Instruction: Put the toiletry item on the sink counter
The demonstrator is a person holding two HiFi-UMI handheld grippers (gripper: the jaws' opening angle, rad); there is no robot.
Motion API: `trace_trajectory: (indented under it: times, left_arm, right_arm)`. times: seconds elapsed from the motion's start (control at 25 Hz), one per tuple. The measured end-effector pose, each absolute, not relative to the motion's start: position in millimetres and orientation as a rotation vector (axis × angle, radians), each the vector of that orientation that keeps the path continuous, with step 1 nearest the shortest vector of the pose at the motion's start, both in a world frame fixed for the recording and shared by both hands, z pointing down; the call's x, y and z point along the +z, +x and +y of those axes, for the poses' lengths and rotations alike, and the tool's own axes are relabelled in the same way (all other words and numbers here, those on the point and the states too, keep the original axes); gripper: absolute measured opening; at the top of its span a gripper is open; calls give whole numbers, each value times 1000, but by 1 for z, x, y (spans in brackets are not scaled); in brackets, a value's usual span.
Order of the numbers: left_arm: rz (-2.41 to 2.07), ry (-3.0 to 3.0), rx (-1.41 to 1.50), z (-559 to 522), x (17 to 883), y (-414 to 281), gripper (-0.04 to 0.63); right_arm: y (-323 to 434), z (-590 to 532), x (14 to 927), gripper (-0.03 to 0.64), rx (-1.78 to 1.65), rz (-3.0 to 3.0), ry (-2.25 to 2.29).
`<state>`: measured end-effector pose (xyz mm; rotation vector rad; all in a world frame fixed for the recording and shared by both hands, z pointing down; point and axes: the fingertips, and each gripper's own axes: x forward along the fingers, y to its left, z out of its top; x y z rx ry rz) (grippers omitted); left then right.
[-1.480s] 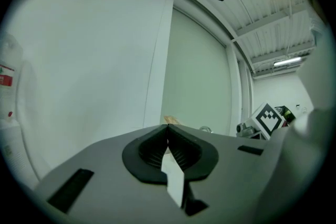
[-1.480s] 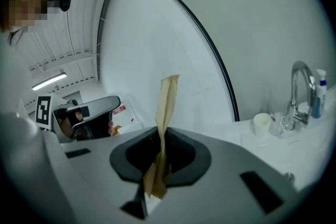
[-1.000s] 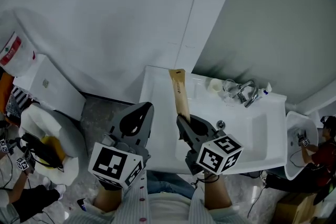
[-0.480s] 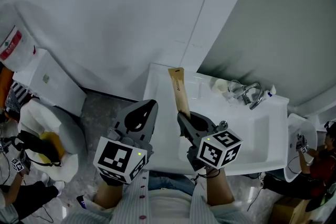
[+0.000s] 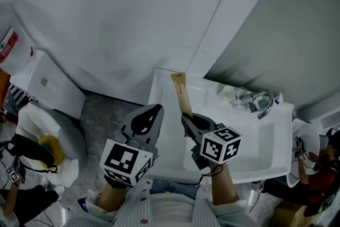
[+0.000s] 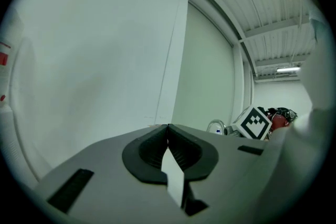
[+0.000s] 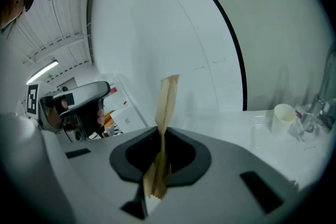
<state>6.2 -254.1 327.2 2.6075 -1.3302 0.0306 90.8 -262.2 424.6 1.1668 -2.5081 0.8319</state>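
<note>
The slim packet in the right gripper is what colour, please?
The slim packet is tan brown; the right gripper view shows it best.

Held: tan paper packet [image 7: 166,105], flat and narrow, pinched near its lower end between the closed fingers [image 7: 226,165] of the right gripper [image 7: 160,132]. The packet stands up out of the grip and leans slightly right. White worktop [image 7: 231,123] beyond. White cup [image 7: 282,119] upright at right, faucet [image 7: 317,110] just beside it. Left gripper [image 7: 79,96] at left edge. White wall [image 7: 157,23] behind.
</note>
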Motion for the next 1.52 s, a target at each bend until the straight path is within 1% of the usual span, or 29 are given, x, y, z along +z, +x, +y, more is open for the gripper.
trace_trajectory:
  times: [0.72,1.52]
  left_arm:
    - [-1271,2514,131,-317,395,8,17]
    - [-1207,2389,226,-343,478,35,17]
  right_arm:
    - [89,-326,519,40,929,-2349,1054]
    - [102,-342,594,41,983,-2203,968]
